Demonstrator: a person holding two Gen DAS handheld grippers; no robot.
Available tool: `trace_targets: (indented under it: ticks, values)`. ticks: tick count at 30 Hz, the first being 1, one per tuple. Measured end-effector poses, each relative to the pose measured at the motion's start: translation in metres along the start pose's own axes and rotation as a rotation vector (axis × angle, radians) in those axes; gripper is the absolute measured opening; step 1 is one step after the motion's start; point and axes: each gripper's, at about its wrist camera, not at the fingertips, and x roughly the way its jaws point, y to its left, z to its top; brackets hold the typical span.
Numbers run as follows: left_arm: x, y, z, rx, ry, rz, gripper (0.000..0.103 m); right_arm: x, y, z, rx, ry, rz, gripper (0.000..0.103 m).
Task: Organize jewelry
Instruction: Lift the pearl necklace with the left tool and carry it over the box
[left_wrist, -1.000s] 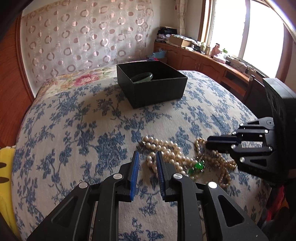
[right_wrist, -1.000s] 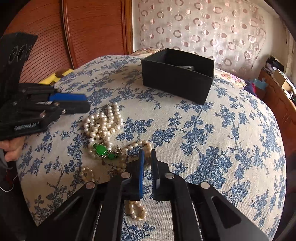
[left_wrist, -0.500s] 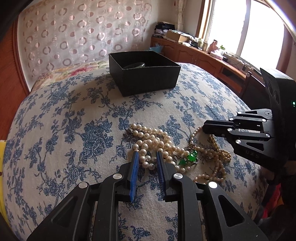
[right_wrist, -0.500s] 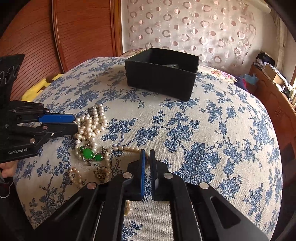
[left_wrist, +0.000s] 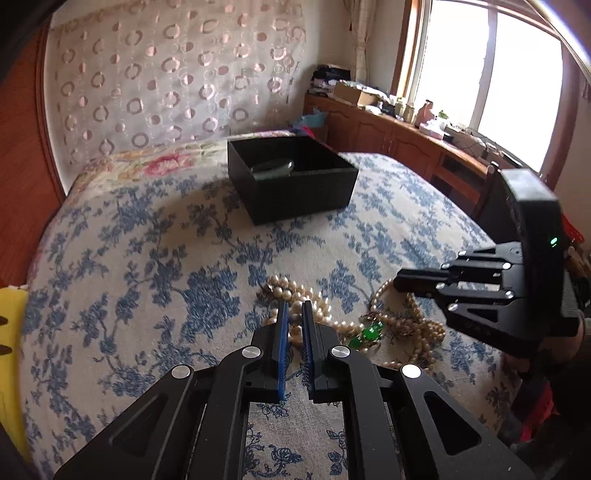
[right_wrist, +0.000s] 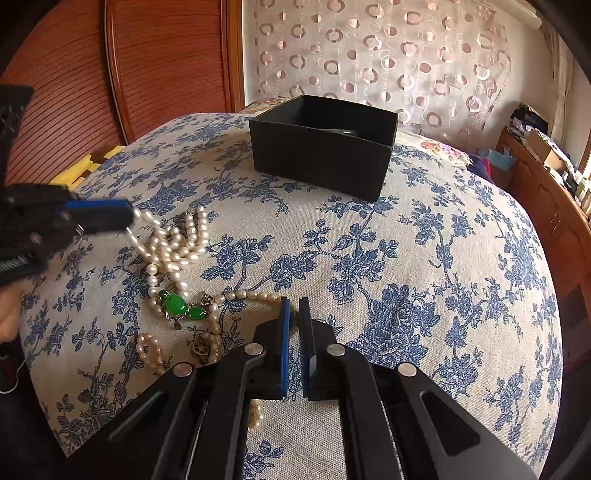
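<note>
A tangle of pearl strands (left_wrist: 317, 314) lies on the blue-flowered cloth, with a green-stone piece (left_wrist: 369, 334) among them. My left gripper (left_wrist: 294, 314) is shut on the white pearl necklace (right_wrist: 166, 243) and lifts one end off the cloth; strands hang from its tips in the right wrist view (right_wrist: 129, 218). My right gripper (right_wrist: 294, 308) is nearly shut just above the cloth beside a pearl strand (right_wrist: 251, 294), nothing visibly between its pads. The green stones (right_wrist: 177, 306) lie to its left. The black open box (left_wrist: 291, 177) stands farther back, a bangle inside.
The box also shows in the right wrist view (right_wrist: 321, 155). A wooden panel (right_wrist: 92, 92) stands at the left, a wooden cabinet (left_wrist: 388, 129) with clutter under the window at the right. A yellow object (left_wrist: 11, 332) sits at the cloth's left edge.
My left gripper moved onto the white pearls, closed on them and began lifting one end. The right gripper stayed nearly shut by the other strand.
</note>
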Motion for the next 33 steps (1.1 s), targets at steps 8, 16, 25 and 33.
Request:
trace_targets:
  ticks: [8, 16, 25, 33]
  values:
    - [-0.034, -0.005, 0.023, 0.025, -0.085, 0.020, 0.006, 0.000, -0.002, 0.001, 0.011, 0.001, 0.014, 0.006]
    - [-0.058, -0.007, 0.053, 0.070, -0.159, 0.045, 0.006, -0.009, 0.003, 0.008, -0.025, -0.022, -0.006, 0.005]
    - [-0.078, -0.007, 0.084, 0.087, -0.238, 0.064, 0.006, -0.062, 0.000, 0.047, -0.054, -0.160, -0.020, 0.005]
    - [-0.092, -0.007, 0.107, 0.103, -0.284, 0.088, 0.006, -0.098, 0.003, 0.085, -0.105, -0.255, -0.054, 0.005]
